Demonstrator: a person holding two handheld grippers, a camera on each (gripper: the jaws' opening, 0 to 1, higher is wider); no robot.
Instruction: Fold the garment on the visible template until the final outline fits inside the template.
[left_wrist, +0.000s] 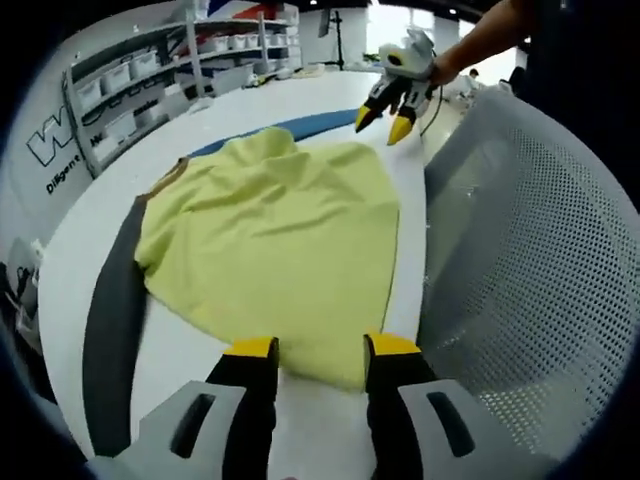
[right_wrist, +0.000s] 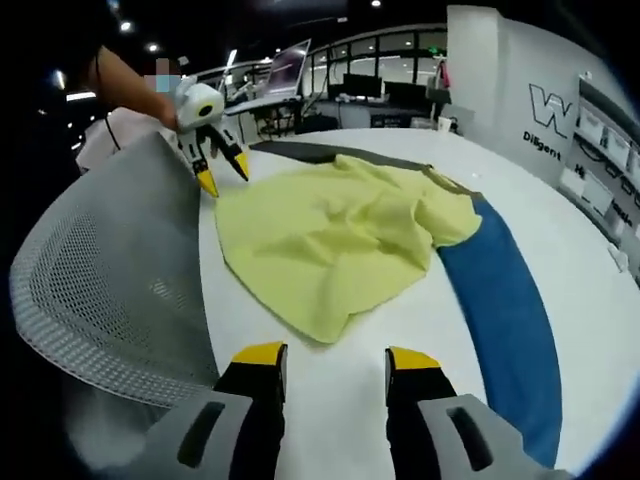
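Your left gripper and right gripper both stand with jaws apart and empty, each poised at an opposite edge of the yellow garment, which lies rumpled on the white counter over a dark template that is blue on the other side. The thin, soft knit will likely drag and bunch if you pinch one layer only, and the mesh chair back close by could snag a hem.

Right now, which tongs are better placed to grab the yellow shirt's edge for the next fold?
Left, probably. The left tongs sit open right at the crumpled yellow fabric shirt hem, while the right tongs, also open, hang back over bare white table.
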